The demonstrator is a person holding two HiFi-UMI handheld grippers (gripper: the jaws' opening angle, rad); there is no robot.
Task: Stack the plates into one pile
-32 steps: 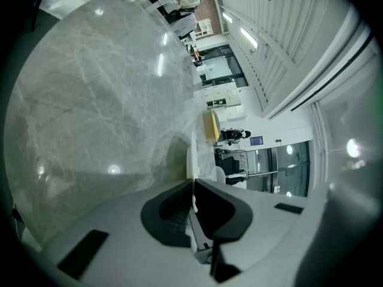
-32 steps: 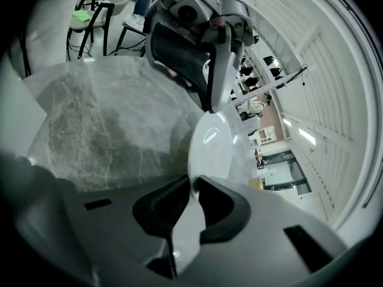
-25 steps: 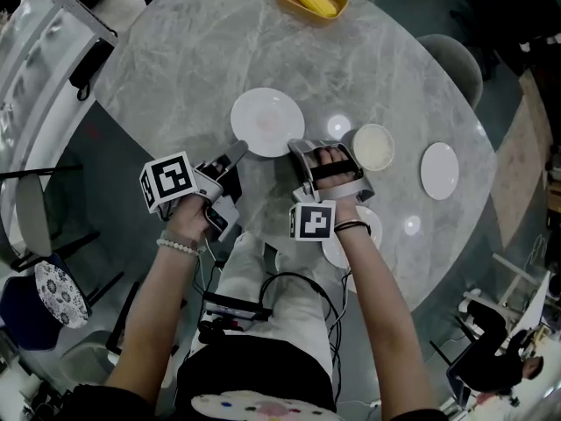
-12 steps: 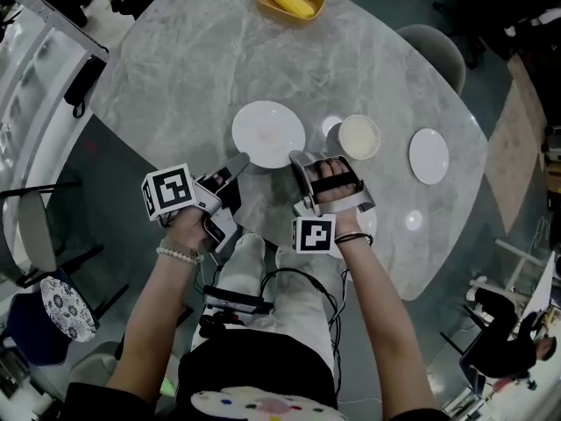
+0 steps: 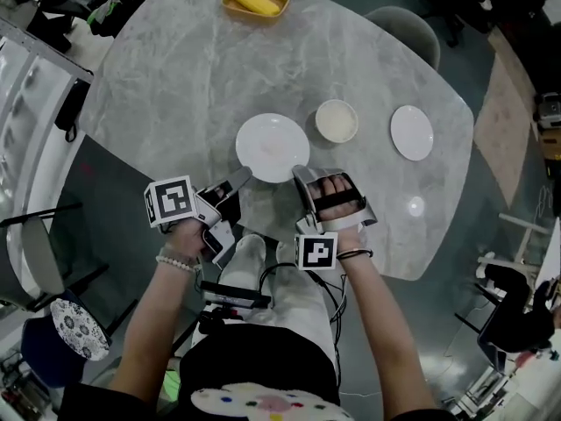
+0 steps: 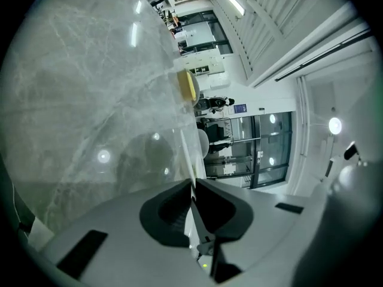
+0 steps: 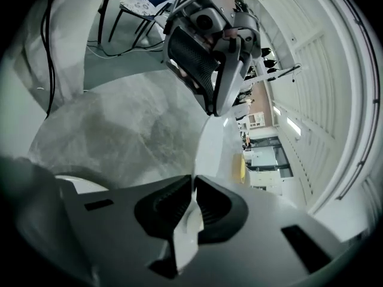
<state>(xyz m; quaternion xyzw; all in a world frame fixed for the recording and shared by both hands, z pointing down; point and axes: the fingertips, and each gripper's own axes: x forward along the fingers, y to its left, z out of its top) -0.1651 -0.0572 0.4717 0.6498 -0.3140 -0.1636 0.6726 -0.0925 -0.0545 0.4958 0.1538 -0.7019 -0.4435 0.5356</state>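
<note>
Evidently the step in hand is the grasp-and-carry of the large white plate (image 5: 273, 146), which sits at the near middle of the marble surface (image 5: 184, 77). The left claw (image 5: 243, 176) stands at a mere slit on the plate's near-left rim, and in the left gripper view the thin white edge runs straight between its pads. The right claw (image 5: 299, 173) is pinched the same way on the near-right rim, with white china wedged between its jaws. So both claws hold one plate at once, from the person's side. Whether its base is clear of the surface or resting on it is hard to say from above.

The other pieces lie to the right. A small cream dish (image 5: 337, 120) sits just beside the large plate's far-right edge, and a small white plate (image 5: 411, 132) lies farther right, apart from both. Nothing is stacked yet. Being the widest, the large plate would probably serve best as the base. The next move then calls for keeping both grips level, setting the plate down where the pile is to stand, and freeing a claw to fetch the small pieces
</note>
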